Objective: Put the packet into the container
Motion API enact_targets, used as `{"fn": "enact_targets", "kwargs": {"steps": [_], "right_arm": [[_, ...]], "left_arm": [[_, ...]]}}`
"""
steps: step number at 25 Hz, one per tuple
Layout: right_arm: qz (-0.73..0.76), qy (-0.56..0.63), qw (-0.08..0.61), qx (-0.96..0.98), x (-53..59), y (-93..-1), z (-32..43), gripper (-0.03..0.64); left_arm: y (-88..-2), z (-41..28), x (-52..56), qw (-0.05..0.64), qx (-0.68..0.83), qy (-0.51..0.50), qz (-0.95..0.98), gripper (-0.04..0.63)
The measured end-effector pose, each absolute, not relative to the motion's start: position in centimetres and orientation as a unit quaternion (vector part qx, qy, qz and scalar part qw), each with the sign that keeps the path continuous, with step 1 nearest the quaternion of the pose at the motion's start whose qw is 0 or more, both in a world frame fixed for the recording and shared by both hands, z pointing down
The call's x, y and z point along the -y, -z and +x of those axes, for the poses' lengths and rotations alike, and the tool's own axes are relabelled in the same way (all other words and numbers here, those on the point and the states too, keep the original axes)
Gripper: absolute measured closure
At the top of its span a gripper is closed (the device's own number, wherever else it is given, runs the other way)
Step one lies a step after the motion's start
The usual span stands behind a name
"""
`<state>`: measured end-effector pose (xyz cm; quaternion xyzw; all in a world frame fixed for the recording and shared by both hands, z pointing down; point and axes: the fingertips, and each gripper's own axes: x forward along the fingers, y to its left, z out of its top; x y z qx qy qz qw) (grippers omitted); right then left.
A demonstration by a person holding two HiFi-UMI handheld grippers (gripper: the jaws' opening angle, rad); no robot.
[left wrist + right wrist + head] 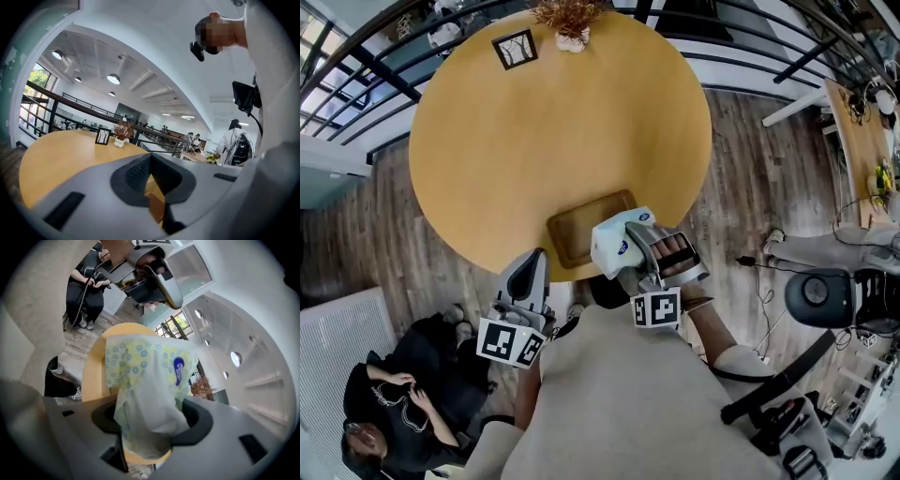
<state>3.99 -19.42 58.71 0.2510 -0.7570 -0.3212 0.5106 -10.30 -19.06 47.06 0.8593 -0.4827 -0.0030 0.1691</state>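
Two handheld grippers reach toward one round wooden table (553,131), seen from above. Each carries one cube with square black-and-white markers, so two cubes in all.

The right gripper (636,249) is clamped on one packet (614,239), a soft white wrapper printed with small blue and yellow rings and one blue oval label. In the right gripper view the packet fills the space between both jaws and bulges out past them.

One container, a shallow brown rectangular tray (572,234), lies at the near edge of the table. The packet hangs over the tray's right end. Whether it touches the tray cannot be told.

The left gripper (530,264) is just left of the tray, at the table's rim. Its jaws are drawn together, with only a sliver of wood showing between them, and they hold nothing.

At the far side of the table stand one small framed picture (515,49) and, beside it, one white vase of dried brown stems (571,23).

One person in dark clothes (389,403) sits on the floor side, lower left, well apart from the table.
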Motion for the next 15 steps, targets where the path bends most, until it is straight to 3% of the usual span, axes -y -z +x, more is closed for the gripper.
{"fn": "enact_targets", "kwargs": {"steps": [15], "right_arm": [[0.114, 0.286, 0.564, 0.766, 20.4, -63.3, 1.0, 0.359]], "left_arm": [[-47.9, -11.4, 19.9, 0.181, 0.503, 0.016, 0.845, 0.591]]}}
